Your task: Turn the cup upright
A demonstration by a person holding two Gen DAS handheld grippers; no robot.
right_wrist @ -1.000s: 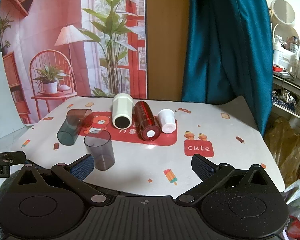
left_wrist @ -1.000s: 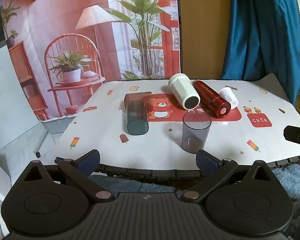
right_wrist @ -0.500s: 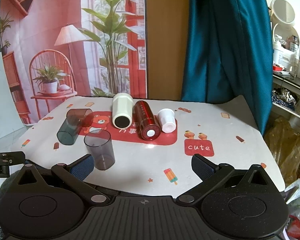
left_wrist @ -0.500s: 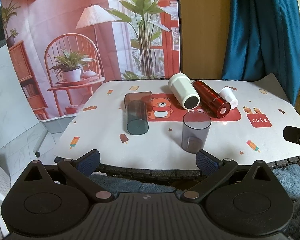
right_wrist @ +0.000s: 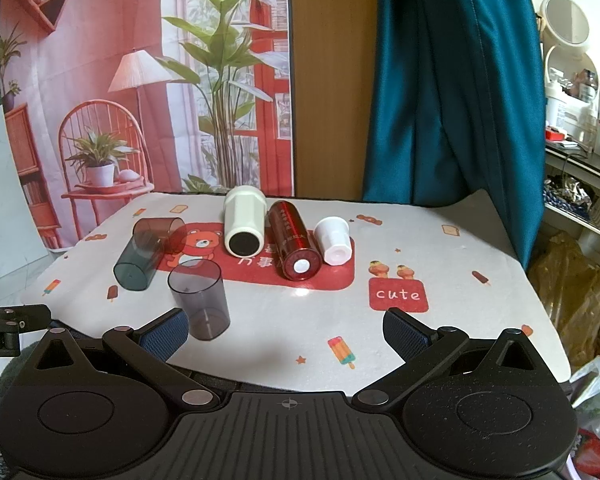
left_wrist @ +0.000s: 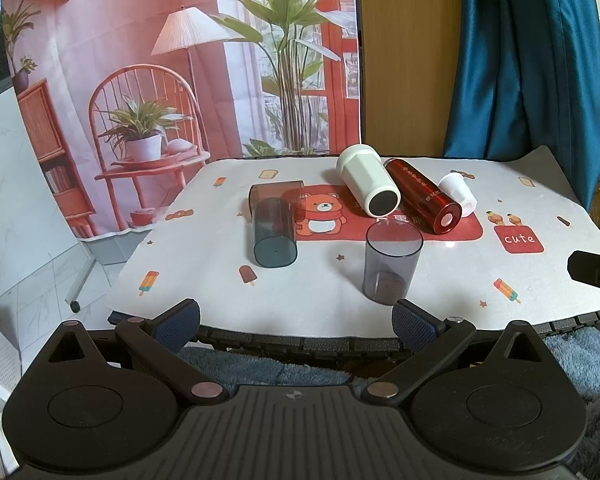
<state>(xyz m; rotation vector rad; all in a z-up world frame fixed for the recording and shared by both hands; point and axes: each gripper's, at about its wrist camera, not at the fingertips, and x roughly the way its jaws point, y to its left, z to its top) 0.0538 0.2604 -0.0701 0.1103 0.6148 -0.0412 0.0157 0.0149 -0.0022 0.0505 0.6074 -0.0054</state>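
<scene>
Several cups are on the table mat (left_wrist: pixel 204 248). A smoky clear cup (left_wrist: pixel 392 268) (right_wrist: pixel 200 300) stands upright near the front edge. A dark teal clear cup (left_wrist: pixel 274 232) (right_wrist: pixel 140 260) lies on its side at the left. A white cup (left_wrist: pixel 368 186) (right_wrist: pixel 244 222), a red cup (left_wrist: pixel 424 196) (right_wrist: pixel 294 240) and a small white cup (left_wrist: pixel 458 194) (right_wrist: pixel 334 240) lie on their sides further back. My left gripper (left_wrist: pixel 296 320) is open and empty at the front edge, short of the cups. My right gripper (right_wrist: pixel 286 332) is open and empty over the front of the mat.
A printed backdrop (left_wrist: pixel 180 60) and a teal curtain (left_wrist: pixel 520 60) hang behind the table. A blue fluffy rug (left_wrist: pixel 268 368) lies below the front edge. A shelf with bottles (right_wrist: pixel 580 120) and a plastic bag (right_wrist: pixel 572 280) are at the right.
</scene>
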